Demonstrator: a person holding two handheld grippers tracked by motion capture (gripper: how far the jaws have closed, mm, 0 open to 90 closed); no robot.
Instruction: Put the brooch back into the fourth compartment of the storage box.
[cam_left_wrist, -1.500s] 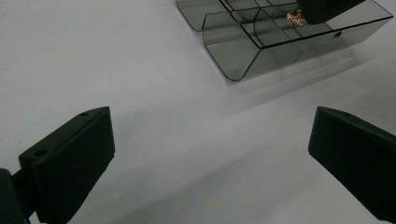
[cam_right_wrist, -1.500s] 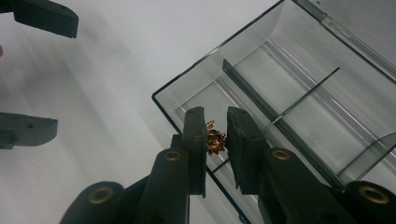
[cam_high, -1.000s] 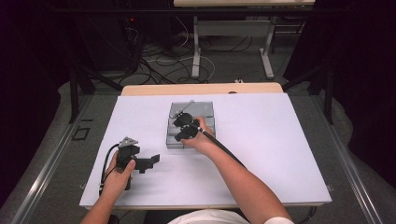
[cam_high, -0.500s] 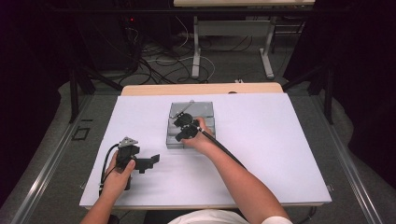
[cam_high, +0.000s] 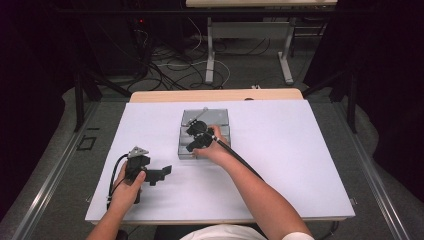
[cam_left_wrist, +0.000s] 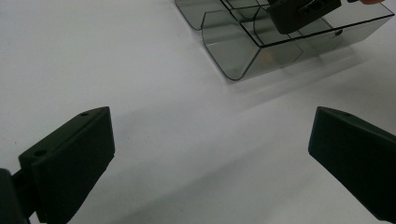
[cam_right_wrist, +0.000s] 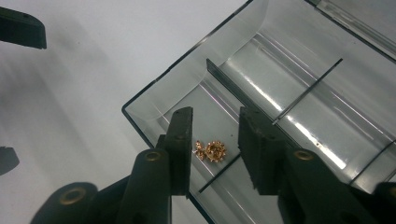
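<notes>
A clear grey compartment tray (cam_high: 220, 117) sits on the white table top (cam_high: 300, 160). My right gripper (cam_high: 193, 146) reaches into the tray's near left corner. In the right gripper view its jaws stand open (cam_right_wrist: 215, 126) on either side of a small gold ornament (cam_right_wrist: 211, 150), which lies on the floor of that compartment (cam_right_wrist: 154, 107) and touches neither finger. My left gripper (cam_high: 162, 175) rests low over the table at the left, open and holding nothing (cam_left_wrist: 210, 154). The left gripper view looks past its fingers (cam_left_wrist: 74, 158) to the tray (cam_left_wrist: 243, 51) and the right gripper (cam_left_wrist: 303, 11).
Thin dividers (cam_right_wrist: 308, 88) split the tray into several sections. A wooden strip (cam_high: 215, 95) borders the table's far edge. Cables and table legs (cam_high: 210, 55) lie on the floor beyond. The left gripper's jaw tip (cam_right_wrist: 21, 28) appears in the right gripper view.
</notes>
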